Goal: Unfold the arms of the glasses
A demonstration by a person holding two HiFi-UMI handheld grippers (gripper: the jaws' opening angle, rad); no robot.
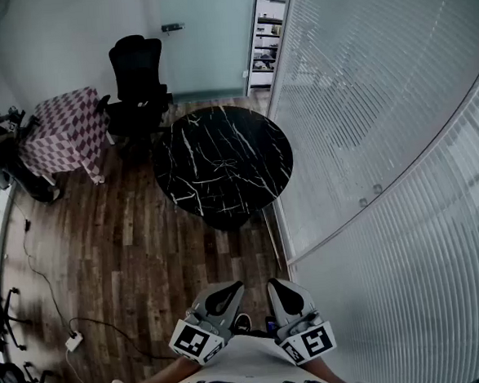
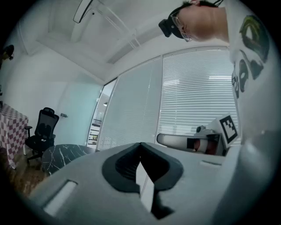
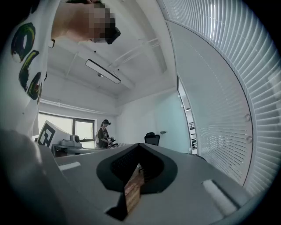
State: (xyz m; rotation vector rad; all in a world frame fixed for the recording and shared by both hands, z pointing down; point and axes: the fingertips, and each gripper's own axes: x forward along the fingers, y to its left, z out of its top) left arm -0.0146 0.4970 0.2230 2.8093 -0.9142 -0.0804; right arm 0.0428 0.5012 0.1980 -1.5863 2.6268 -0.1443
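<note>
OFFICE, HEAD VIEW: A person in a white printed shirt (image 1: 244, 373) holds 2 smooth grey plastic claws level at the waist, above a dark wood-plank floor (image 1: 104, 245). The left claw (image 1: 228, 292) and the right claw (image 1: 277, 287) sit side by side, just apart. Each carries a cube of black-and-white square markers at its rear.

Both claws are clenched on nothing. In the left gripper view, the dark ribbed pads (image 2: 125, 165) meet with only a thin slit between them. The right gripper view shows that claw's pads (image 3: 125, 165) closed the same way.

Ahead, well apart from the claws, stands a round table (image 1: 221, 155) with a glossy black marble top veined in white. Behind it is a black mesh office chair (image 1: 137, 75), and to the left a small table draped in checked cloth (image 1: 67, 129). Ribbed white blinds (image 1: 380, 95) curve along the right side. A thin cable (image 1: 41, 282) trails across the planks to a white plug (image 1: 73, 342). No view shows the glasses.
</note>
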